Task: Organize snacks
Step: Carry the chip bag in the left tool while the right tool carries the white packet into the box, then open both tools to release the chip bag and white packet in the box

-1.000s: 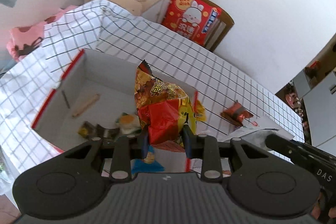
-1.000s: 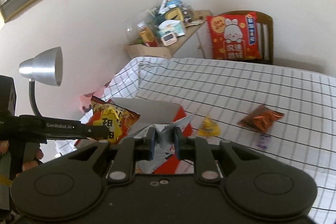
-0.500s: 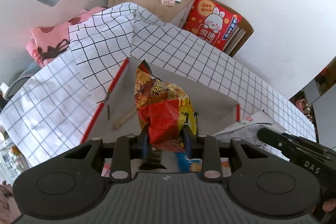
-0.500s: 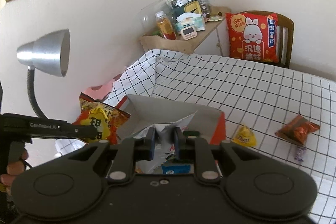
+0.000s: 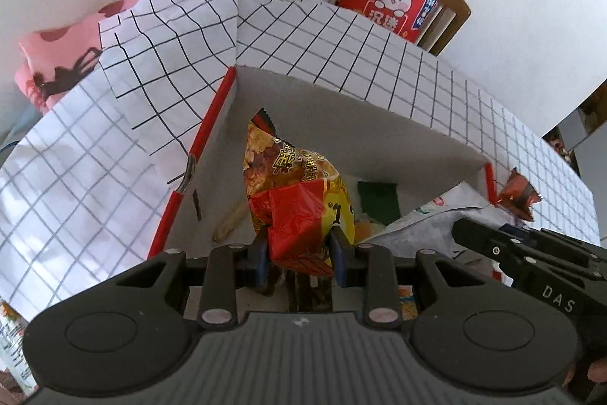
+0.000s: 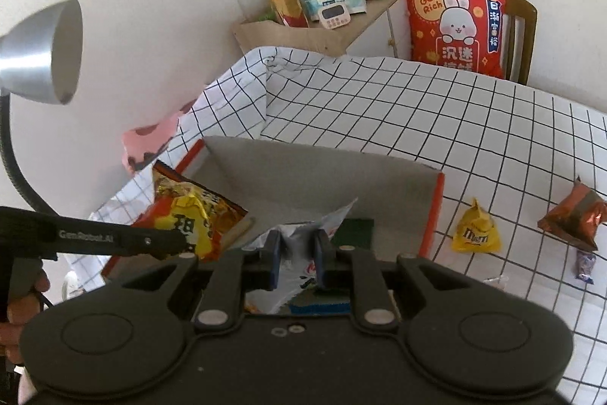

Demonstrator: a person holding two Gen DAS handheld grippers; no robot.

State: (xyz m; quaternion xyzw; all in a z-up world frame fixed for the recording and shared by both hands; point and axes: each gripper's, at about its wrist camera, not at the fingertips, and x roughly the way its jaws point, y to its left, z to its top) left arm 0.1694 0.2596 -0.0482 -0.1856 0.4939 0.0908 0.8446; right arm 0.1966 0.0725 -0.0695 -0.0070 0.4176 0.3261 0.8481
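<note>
My left gripper is shut on a red and yellow snack bag and holds it upright over the open grey box with red edges. In the right wrist view the same bag hangs over the box's left part. My right gripper is shut on a silver-white snack bag, also above the box. The left wrist view shows that silver bag at the box's right side. A green packet and a thin stick lie on the box floor.
On the checked tablecloth right of the box lie a yellow M&M's pouch, a copper-coloured bag and a small wrapped sweet. A lamp stands at the left. Behind are a cluttered shelf and a chair with a red cushion.
Both grippers have moved down and forward with their bags and now hang closer over the box. The box fills more of both views. Neither grip has changed.
</note>
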